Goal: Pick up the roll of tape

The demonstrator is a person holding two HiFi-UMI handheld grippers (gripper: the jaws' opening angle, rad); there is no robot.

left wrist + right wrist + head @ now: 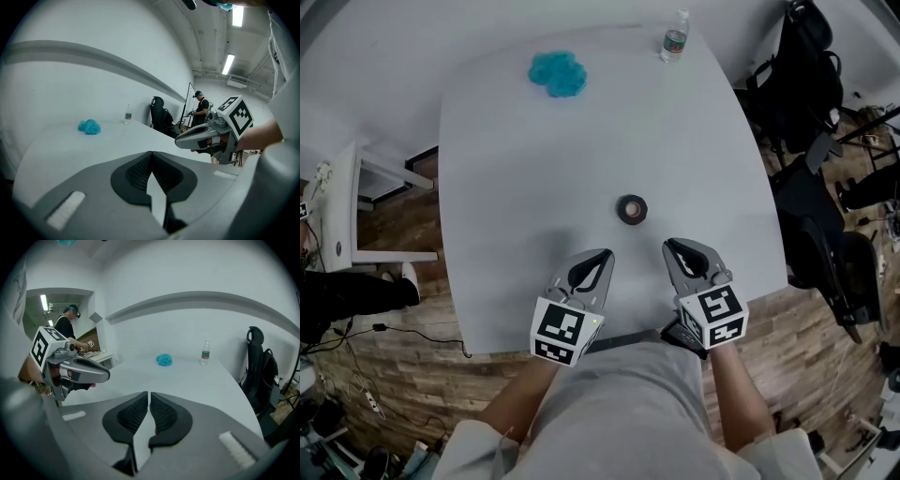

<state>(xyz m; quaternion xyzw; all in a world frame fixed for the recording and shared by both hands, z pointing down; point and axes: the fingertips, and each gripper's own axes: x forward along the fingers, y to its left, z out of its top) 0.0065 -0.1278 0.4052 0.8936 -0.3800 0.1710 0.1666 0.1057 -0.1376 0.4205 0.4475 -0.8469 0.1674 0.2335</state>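
Observation:
The roll of tape (631,209), dark and lying flat, rests on the white table (516,178) a little ahead of both grippers. My left gripper (606,252) hovers over the near edge, short of the roll and to its left, with its jaws together and nothing in them. My right gripper (667,245) sits just right of and short of the roll, its jaws almost touching and empty. In the left gripper view the left gripper (151,153) hides the roll behind its own jaws. The right gripper (148,393) hides it the same way in the right gripper view.
A blue cloth (558,73) and a water bottle (675,37) lie at the table's far end. Black office chairs (811,84) stand to the right, a white shelf (337,216) to the left. A person (201,105) stands far off.

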